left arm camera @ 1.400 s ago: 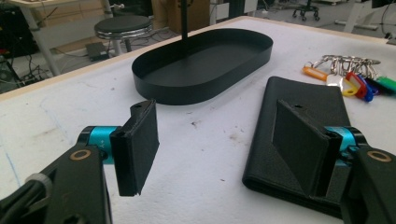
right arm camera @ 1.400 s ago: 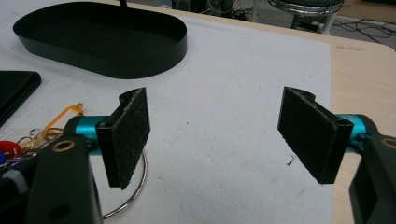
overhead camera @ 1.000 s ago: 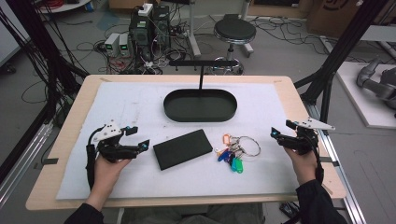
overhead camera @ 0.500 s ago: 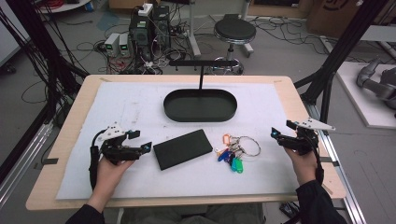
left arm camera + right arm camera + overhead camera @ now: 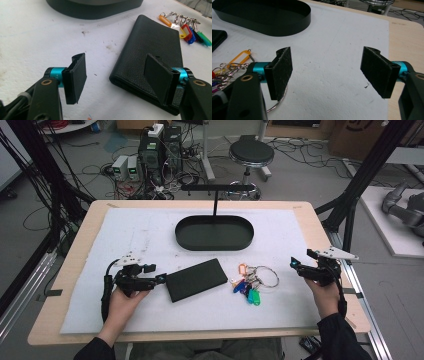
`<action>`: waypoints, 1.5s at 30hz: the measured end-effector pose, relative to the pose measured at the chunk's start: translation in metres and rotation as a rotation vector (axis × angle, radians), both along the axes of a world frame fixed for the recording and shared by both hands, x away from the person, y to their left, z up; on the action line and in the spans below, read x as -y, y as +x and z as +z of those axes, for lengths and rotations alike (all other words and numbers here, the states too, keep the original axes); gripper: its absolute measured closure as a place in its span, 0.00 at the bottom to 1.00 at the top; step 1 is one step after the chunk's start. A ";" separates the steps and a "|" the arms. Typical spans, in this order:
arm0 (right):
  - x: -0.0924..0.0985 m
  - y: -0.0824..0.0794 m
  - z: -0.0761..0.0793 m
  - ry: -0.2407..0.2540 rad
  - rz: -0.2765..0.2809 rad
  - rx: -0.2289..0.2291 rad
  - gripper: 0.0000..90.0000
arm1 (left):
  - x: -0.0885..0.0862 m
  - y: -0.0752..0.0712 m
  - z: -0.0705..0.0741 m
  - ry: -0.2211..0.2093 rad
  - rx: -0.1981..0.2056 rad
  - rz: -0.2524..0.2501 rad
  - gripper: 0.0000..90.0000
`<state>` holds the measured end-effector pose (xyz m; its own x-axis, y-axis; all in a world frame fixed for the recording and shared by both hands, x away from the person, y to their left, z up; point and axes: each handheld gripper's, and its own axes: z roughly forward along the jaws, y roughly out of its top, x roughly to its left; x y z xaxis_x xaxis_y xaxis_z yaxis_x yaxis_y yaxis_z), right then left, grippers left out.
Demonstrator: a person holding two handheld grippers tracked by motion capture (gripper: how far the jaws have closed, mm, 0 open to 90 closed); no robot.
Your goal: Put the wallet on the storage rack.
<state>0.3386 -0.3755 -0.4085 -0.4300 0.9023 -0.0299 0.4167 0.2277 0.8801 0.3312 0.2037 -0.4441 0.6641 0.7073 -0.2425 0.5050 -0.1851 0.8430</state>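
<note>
Wallet (image 5: 195, 279) lies flat on the white mat (image 5: 150, 235), left of centre, its near-left corner at the tip of the left hand-held gripper (image 5: 159, 274). In the left gripper view the wallet (image 5: 150, 47) sits partly behind the right-hand pad (image 5: 157, 77), while the other pad (image 5: 76, 77) stands over bare mat; the corner lies between the jaws, and no pad presses on it. Left jaws are apart and have just been closing. The hand (image 5: 122, 302) holding this hand-held gripper rests on the mat near the front edge.

Right hand-held gripper (image 5: 300, 266) sits at the mat's right edge, jaws wide apart with nothing between them; in its own view the pads (image 5: 282, 70) frame bare mat (image 5: 332, 62).

Keys (image 5: 250, 282) on a ring with coloured tags lie just right of the wallet, apart from it, between the two hand-held grippers. In the right gripper view the keys (image 5: 227, 67) lie beside the left-hand jaw.

Tray (image 5: 215, 242), black and oval, stands behind the wallet toward the far side of the table (image 5: 320, 235). A black T-shaped stand (image 5: 216, 190) rises at its far rim.
</note>
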 end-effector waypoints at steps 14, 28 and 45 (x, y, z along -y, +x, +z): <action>0.000 -0.001 0.000 -0.007 -0.003 -0.004 0.29 | 0.018 0.016 -0.008 0.021 -0.161 0.014 0.47; -0.001 -0.001 0.000 -0.004 -0.007 -0.007 0.29 | 0.018 0.012 -0.009 -0.025 -0.181 -0.023 0.69; -0.009 -0.003 0.005 0.030 0.015 0.031 0.30 | 0.017 -0.001 0.009 -0.043 0.027 -0.068 0.84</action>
